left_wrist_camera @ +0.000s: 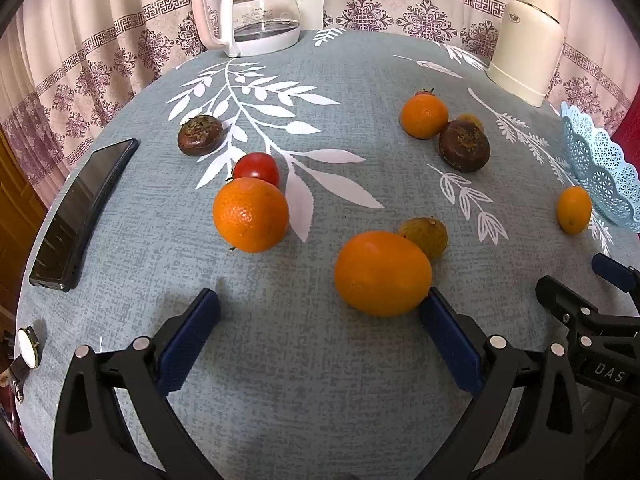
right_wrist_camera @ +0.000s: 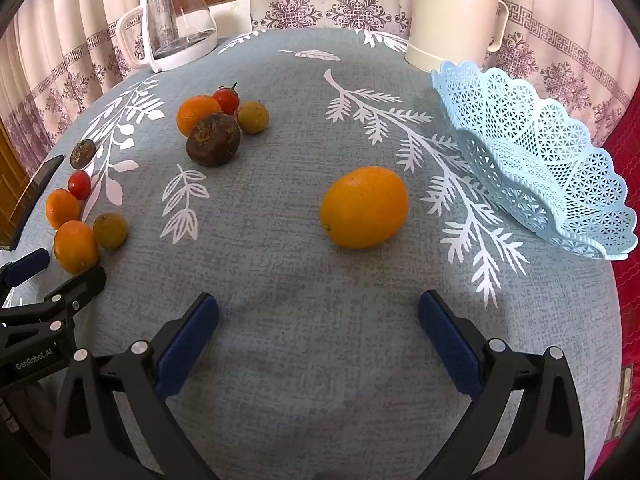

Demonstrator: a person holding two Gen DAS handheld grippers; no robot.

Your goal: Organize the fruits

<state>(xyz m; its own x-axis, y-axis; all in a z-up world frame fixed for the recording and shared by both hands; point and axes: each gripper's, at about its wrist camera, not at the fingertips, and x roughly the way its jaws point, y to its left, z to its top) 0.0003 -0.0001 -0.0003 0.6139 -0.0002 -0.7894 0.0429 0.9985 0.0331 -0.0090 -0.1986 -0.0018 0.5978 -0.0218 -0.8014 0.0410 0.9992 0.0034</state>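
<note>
The left gripper (left_wrist_camera: 320, 320) is spread wide and holds nothing; its right pad (left_wrist_camera: 450, 344) lies against the near side of an oval orange fruit, likely a kumquat (left_wrist_camera: 382, 274), which sits off-centre in the gap. The right gripper (right_wrist_camera: 318, 322) is likewise spread and empty, low over the tablecloth (right_wrist_camera: 304, 380), with a second kumquat (right_wrist_camera: 364, 207) ahead of it and apart from both pads. The pale blue lattice basket (right_wrist_camera: 536, 160) stands to the right of that fruit and holds nothing visible. Risk: closing the left jaws from this offset would likely shove the smooth, rounded fruit sideways into the brownish fruit (left_wrist_camera: 426, 236) touching it behind. A roll toward the smartphone (left_wrist_camera: 78, 212) or table edge is possible. Both tools are level, pointing across the table, side by side.
</note>
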